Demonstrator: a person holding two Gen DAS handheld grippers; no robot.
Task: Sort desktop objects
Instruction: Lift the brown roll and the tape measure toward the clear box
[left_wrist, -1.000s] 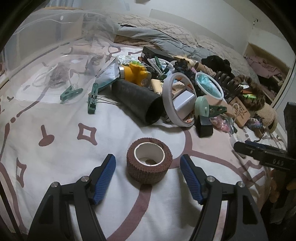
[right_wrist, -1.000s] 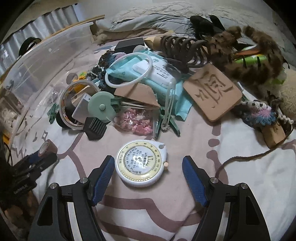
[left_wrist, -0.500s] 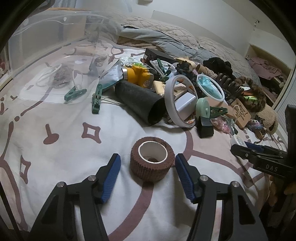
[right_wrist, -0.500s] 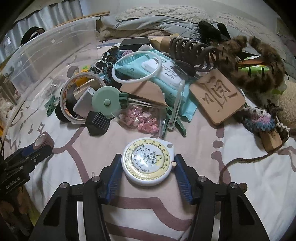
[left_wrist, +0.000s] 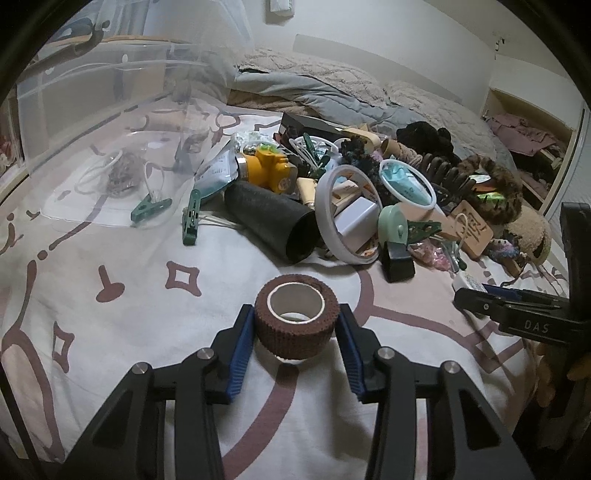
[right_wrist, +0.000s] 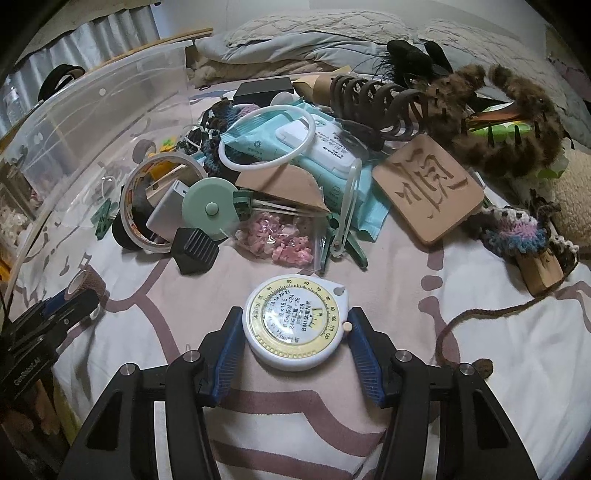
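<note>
Left hand-held gripper (left_wrist: 296, 330) pinches a brown ribbed bandage roll (left_wrist: 296, 325) — right hand-held gripper (right_wrist: 295, 330) pinches a round white-and-yellow tape measure (right_wrist: 297, 325).

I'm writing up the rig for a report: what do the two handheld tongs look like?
Both look alike: the left tongs and right tongs have matte black angular frames with silver round bolt heads at the joints and ribbed blue pads on the inner faces of the fingers. White lettering marks each body where the other camera catches it. No cables or sleeves show.
</note>
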